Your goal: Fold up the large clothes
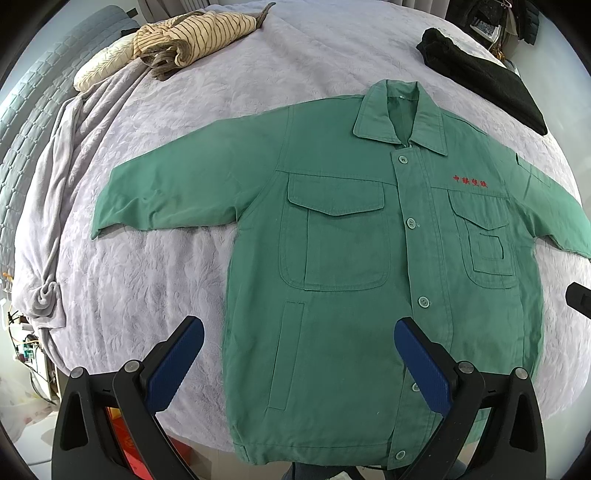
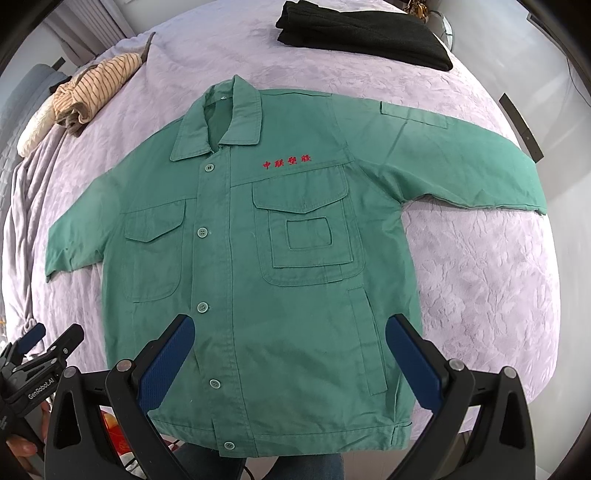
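A striped garment (image 1: pixel 195 35) and a black folded garment (image 2: pixel 364 33) lie on the far side of the lilac bedspread (image 1: pixel 147 280), well apart from the green jacket (image 1: pixel 351 258) — flat, buttoned, front up, collar away, sleeves spread sideways. Its right cuff is cut off in the left view. The left gripper (image 1: pixel 299 365) and right gripper (image 2: pixel 290 363) hover above the hem, jaws spread wide, holding nothing.

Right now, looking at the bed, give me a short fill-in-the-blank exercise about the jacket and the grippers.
1. The jacket lying flat on the bed is ____ in colour.
2. The lettering on the jacket's chest is ____.
3. The left gripper and right gripper are both ____, holding nothing.
4. The folded garment beyond the collar is ____.

Missing words: green; red; open; black
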Demonstrator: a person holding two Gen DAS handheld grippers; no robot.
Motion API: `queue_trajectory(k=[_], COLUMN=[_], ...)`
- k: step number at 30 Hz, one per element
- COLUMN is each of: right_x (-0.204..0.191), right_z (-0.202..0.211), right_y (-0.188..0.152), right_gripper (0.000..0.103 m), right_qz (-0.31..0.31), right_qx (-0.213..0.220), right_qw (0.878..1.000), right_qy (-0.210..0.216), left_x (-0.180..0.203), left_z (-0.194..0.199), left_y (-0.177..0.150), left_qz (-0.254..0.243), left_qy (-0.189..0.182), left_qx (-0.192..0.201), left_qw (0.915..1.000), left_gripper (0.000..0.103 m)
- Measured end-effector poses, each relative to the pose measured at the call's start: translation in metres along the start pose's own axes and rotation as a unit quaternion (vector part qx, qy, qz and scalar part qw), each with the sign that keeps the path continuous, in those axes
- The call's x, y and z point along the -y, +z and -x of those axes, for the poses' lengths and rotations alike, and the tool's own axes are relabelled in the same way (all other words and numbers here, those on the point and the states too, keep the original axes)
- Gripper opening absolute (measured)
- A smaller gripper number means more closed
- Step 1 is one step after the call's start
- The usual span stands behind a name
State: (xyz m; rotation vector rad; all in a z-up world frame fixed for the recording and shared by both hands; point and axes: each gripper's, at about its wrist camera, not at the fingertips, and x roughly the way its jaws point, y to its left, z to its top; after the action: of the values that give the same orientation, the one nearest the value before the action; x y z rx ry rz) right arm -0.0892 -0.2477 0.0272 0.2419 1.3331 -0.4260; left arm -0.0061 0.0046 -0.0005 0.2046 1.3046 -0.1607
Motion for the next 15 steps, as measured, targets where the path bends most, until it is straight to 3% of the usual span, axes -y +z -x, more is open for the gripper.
queue_trajectory(k=[15], right_x=[-0.0068], right_z=[-0.0004], right_y=[-0.0022], right_gripper=[0.103], right_qz=[0.004], right_qx=[0.0], right_qw=[1.0], right_qy=[0.001], left_x=[-0.0005], left_z=[0.0014], left_y=[-0.0029], left_qz=[0.0], left_qy=[0.001], left_qx=[0.0], left_qw=[1.0], left_gripper=[0.103])
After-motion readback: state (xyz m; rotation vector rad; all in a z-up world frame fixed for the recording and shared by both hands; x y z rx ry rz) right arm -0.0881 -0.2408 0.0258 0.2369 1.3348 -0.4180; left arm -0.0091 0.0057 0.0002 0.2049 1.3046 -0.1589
